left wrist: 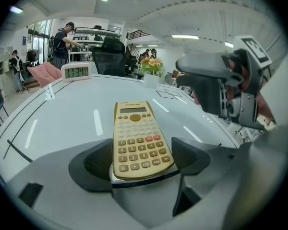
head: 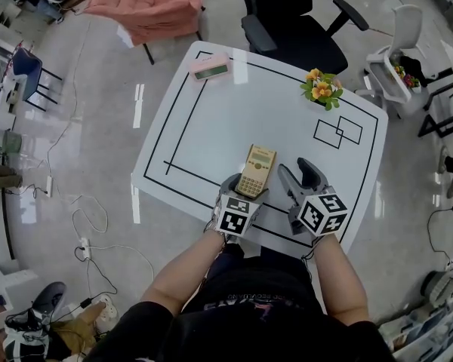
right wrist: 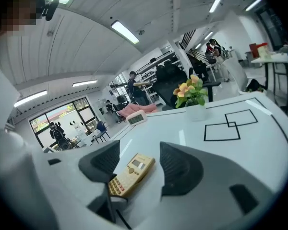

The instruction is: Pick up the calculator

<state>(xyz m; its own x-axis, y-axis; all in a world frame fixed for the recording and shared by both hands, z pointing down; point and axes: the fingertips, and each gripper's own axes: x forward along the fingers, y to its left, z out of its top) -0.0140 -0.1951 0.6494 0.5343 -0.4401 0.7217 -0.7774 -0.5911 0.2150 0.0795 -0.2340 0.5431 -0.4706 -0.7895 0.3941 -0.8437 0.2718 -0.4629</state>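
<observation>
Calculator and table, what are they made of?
The calculator looks like hard plastic: a yellowish, matte case with small moulded keys. The table has a white, glossy top, since the ceiling lights mirror in it. It could be laminate or painted board; I cannot tell which.

The calculator (head: 256,170), a slim yellow scientific model with a grey display, pale keys and two red ones, lay face up on the white tabletop (head: 211,127). Its keypad end sat between the jaws of the left claw (left wrist: 141,157), both long edges meeting the pads, with the display end pointing away.
</observation>
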